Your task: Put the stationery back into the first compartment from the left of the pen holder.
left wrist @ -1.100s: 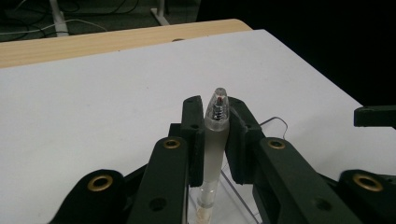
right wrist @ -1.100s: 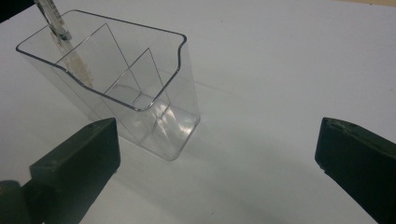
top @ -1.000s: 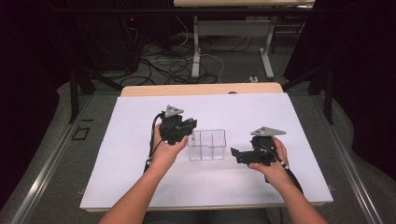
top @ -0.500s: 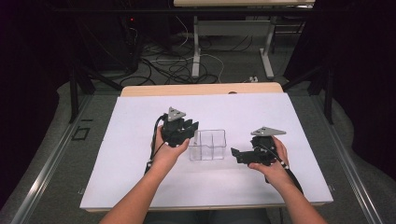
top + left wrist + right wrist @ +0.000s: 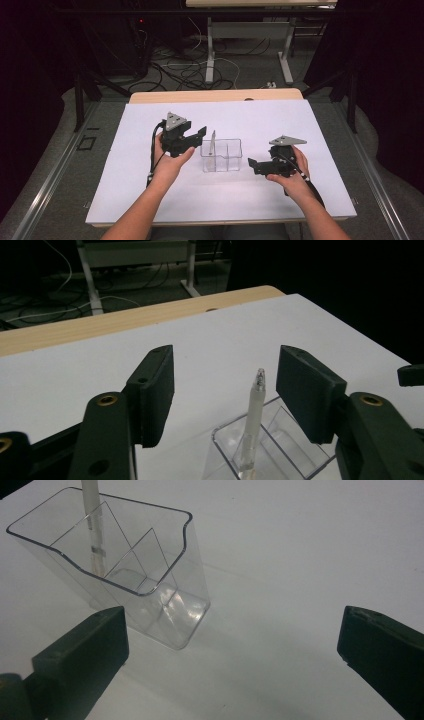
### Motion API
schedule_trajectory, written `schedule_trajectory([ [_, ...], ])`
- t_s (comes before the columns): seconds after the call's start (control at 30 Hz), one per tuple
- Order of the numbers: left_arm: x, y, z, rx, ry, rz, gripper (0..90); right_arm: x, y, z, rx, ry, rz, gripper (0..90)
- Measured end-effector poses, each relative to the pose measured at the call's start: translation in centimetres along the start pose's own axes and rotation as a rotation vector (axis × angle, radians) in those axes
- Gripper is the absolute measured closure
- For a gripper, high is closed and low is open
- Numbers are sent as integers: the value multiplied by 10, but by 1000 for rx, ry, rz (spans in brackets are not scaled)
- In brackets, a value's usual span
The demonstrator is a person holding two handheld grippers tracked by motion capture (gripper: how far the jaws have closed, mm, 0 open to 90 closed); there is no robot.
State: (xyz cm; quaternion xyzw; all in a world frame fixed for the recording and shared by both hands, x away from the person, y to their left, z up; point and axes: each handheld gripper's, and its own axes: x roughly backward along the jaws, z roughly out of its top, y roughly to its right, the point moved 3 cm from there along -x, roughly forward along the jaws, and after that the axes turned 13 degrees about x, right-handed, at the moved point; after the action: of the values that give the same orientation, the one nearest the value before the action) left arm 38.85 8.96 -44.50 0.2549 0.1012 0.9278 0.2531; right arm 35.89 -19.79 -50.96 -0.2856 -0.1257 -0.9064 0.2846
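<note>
Organizer: a clear plastic organizer (image 5: 222, 155) stood on the white counter (image 5: 300, 125), between the two grippers.
Pen: a white pen (image 5: 251, 422) stood tilted in the organizer's compartment nearest the left gripper.
Left gripper: the left gripper (image 5: 225, 390) hovered just beside the pen, jaws wide, holding nothing.
Right gripper: the right gripper (image 5: 232, 660) sat near the organizer, apart from it, jaws wide and empty.

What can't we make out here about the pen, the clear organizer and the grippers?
- White translucent pen: its lower end is cut off by the left gripper view's bottom edge; its top by the right gripper view's upper edge.
- Clear plastic divided organizer: the compartment count is unclear through its transparent walls.
- Right gripper: its jaws are too small in the high view.
</note>
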Motion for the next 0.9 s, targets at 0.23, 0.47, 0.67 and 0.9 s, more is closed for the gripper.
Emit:
schedule_trajectory([
  [0.23, 10, -14, 2, 3, 23, 17, 321, 0, 2, 0, -3, -1, -8, 0],
  [0.47, 19, -34, 0, 24, 39, 61, 267, 1, 4, -1, -9, -1, -17, 0],
  [0.67, 21, -55, -7, 82, 0, 68, 224, 0, 7, -2, -35, -9, -36, 0],
  [0.9, 24, -73, -19, 142, -31, 98, 157, 0, 10, -3, -45, -11, -45, 0],
])
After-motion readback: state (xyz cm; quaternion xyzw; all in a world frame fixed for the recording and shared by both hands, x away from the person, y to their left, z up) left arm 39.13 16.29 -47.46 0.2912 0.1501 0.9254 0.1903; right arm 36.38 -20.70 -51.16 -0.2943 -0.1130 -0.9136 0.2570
